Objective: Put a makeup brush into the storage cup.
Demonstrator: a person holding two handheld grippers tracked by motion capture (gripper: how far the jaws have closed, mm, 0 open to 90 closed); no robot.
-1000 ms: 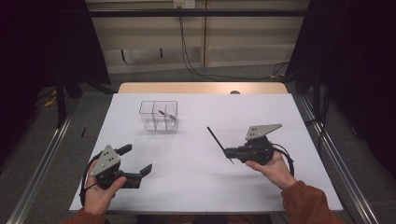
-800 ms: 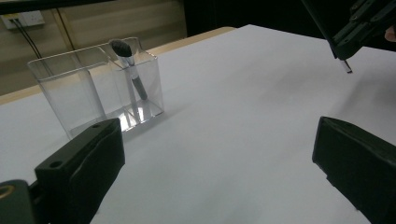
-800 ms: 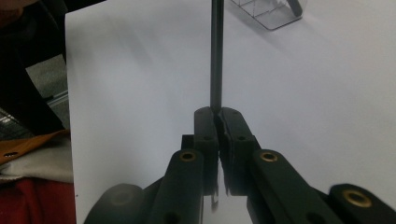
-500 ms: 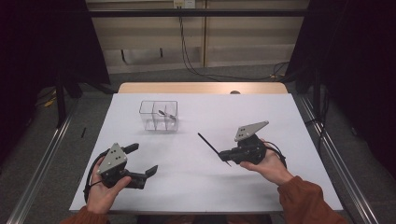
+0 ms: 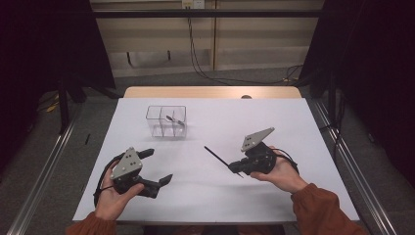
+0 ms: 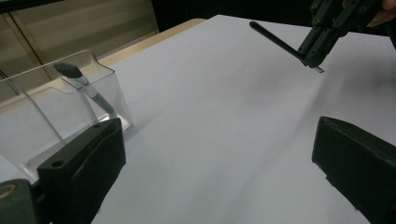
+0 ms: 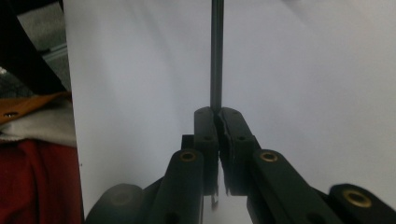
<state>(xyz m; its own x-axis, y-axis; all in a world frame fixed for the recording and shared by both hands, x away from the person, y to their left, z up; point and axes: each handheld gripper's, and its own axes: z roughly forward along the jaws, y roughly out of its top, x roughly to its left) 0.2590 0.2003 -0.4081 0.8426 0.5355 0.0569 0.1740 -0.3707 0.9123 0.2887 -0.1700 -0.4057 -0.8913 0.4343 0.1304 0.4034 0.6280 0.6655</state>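
Note:
A thin black stick [image 5: 217, 156] juts out from my right gripper [image 5: 235, 169], which is shut on its lower end at the right of the white table [image 5: 254, 117]. In the right gripper view the stick [image 7: 216, 56] rises straight from the pinched jaws of that gripper [image 7: 217, 113]. My left gripper [image 5: 157, 166] is held open at the front left, nothing between its jaws. In the left gripper view its jaws [image 6: 217, 135] stand wide apart, with the right gripper [image 6: 312, 57] and its stick [image 6: 273, 39] farther off. A clear divided container [image 5: 166, 121] holds a dark-tipped brush [image 6: 81, 81].
The container [image 6: 56, 102] stands at the back left of the white sheet. A wooden strip [image 5: 210, 92] edges the table's far side. Metal rails [image 5: 347, 161] run along both sides, and cables lie on the floor behind. A red sleeve [image 7: 37, 182] shows beside the right gripper.
The right hand has turned the stick so its tip swings left and nearer to me. The left gripper has drifted a little right and up, still open.

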